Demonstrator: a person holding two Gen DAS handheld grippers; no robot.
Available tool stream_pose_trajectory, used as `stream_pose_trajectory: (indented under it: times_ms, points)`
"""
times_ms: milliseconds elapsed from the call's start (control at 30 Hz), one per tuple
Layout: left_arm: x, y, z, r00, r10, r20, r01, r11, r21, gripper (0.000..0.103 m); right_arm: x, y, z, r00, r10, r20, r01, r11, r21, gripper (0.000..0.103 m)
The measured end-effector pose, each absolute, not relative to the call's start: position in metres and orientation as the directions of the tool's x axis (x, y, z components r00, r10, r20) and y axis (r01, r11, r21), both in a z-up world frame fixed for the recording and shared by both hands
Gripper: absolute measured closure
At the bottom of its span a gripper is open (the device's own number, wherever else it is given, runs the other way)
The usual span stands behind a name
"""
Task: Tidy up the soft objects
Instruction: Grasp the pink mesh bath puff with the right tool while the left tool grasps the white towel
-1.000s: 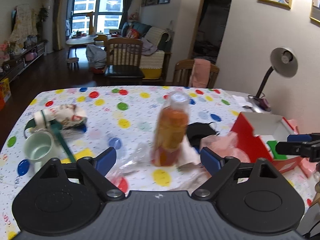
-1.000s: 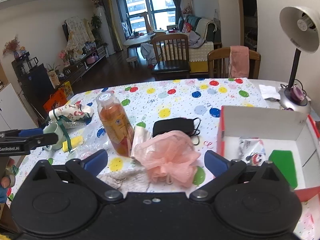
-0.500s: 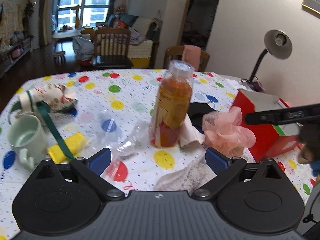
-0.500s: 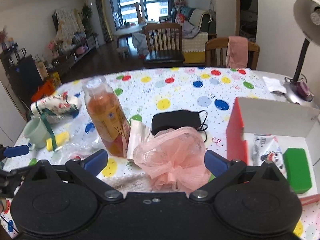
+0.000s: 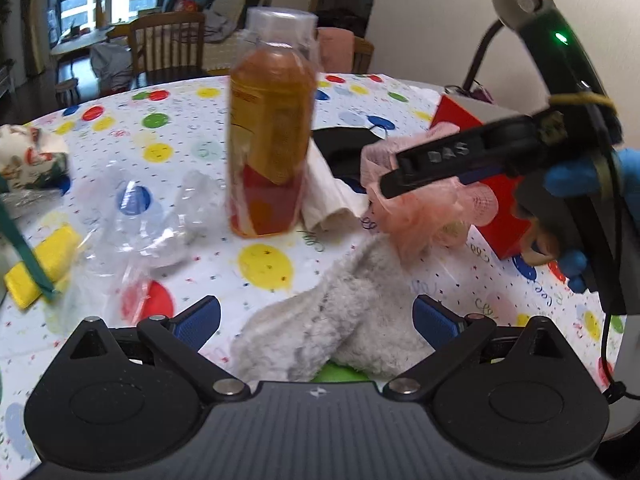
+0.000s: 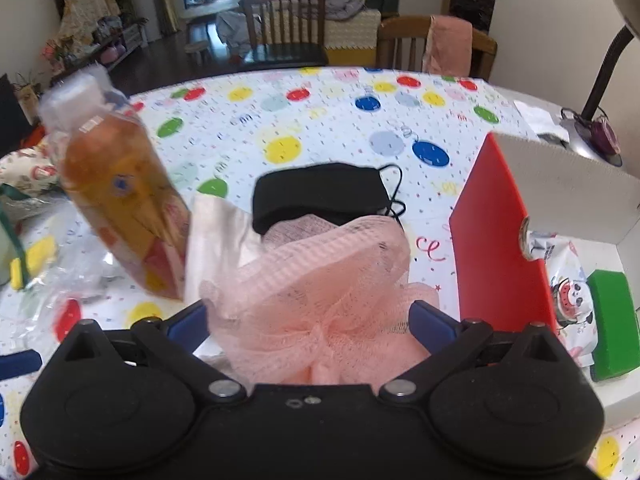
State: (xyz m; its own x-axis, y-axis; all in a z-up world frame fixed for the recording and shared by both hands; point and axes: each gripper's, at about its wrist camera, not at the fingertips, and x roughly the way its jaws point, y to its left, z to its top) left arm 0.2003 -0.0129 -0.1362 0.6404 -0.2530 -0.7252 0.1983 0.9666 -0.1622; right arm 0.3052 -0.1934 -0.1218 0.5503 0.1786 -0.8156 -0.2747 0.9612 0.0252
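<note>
Fluffy grey cloth point(image 5: 340, 320), pink netted mesh pouf point(image 6: 320, 292), glossy clear plastic bottle point(image 5: 272, 136).

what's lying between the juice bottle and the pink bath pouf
A folded white cloth lies between the juice bottle and the pink bath pouf, against the bottle; clearest in the right wrist view.

A table under a white cloth with coloured polka dots point(image 6: 320, 120) carries an orange juice bottle point(image 5: 270, 136), pink mesh bath pouf point(image 6: 320, 276), black fabric mask point(image 6: 320, 192), grey fluffy cloth point(image 5: 344, 320), yellow sponge point(image 5: 40, 268), crumpled clear plastic, possibly a bag point(image 5: 140, 236), and red-sided cardboard box point(image 6: 504, 240).
</note>
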Motion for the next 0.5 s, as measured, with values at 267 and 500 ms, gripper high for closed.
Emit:
stream_pose_trajectory:
  times_ms: [267, 500]
  points:
    - [0.214, -0.031, -0.161, 0.593, -0.243, -0.768, 0.249, 0.962, -0.112, 0.0, 0.32, -0.192, -0.143, 0.501, 0.141, -0.854, -0.261, 0.965, 0.006, 0.003]
    - [0.217, -0.038, -0.172, 0.581, -0.209, -0.787, 0.259, 0.964, -0.065, 0.001, 0.322, -0.19, -0.15, 0.489, 0.125, -0.863, -0.278, 0.96, -0.019, 0.014]
